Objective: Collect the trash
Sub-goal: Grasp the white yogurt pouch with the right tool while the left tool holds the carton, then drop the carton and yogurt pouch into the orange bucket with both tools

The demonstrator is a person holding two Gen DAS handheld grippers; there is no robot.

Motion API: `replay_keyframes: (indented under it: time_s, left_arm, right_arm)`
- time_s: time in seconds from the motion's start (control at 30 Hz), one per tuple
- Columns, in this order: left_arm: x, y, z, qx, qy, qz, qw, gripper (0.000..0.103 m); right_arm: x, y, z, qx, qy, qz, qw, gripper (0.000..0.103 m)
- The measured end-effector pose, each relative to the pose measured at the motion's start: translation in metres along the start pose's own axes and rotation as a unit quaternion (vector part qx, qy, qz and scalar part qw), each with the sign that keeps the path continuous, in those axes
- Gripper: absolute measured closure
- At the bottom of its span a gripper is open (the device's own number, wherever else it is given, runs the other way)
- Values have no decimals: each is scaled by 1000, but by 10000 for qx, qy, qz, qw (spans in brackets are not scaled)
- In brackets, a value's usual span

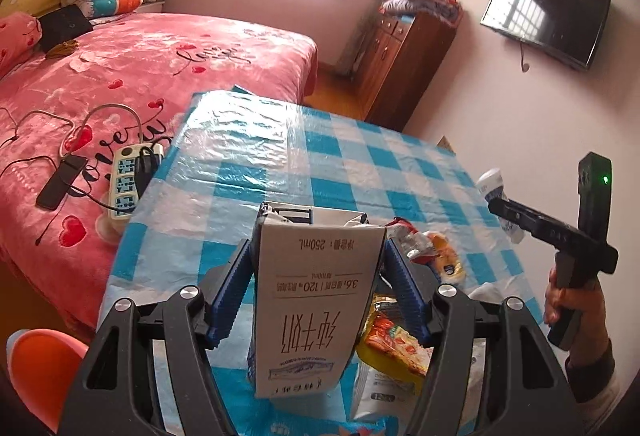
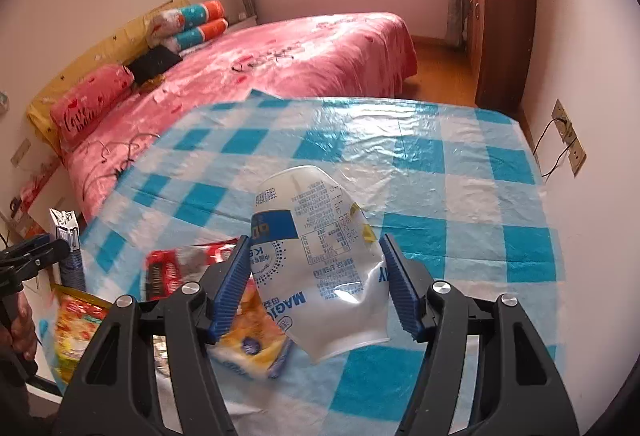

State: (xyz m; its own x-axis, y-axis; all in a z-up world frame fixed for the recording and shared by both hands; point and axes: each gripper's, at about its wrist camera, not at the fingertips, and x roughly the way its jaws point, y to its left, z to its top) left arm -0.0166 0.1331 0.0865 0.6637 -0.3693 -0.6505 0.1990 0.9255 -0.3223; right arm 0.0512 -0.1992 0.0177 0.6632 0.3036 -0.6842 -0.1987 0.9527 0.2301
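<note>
Left hand-held gripper [image 1: 318,272] clamps milk carton [image 1: 316,300]; right hand-held gripper [image 2: 314,278] clamps crushed cup [image 2: 320,268]. Both mid-carry; next needs a bin, none visible.

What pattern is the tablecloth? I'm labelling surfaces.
Blue-and-white checks on the tablecloth, clearest in the right wrist view.

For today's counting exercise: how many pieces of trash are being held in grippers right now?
2. The milk carton sits clamped in the left gripper; the crushed white cup is clamped in the right gripper. Other wrappers lie loose on the table.
</note>
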Motion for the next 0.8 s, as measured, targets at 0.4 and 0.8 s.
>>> replay_keyframes:
  time_s: [0.4, 0.8]
  left_arm:
    - [-47, 18, -8, -373, -467, -189, 9980, 37]
    - [-91, 46, -19, -545, -756, -130, 9956, 37]
  right_arm:
    - [-29, 39, -7, -36, -217, 363, 9991, 38]
    - [-44, 114, -25, -318, -91, 925, 9952, 38]
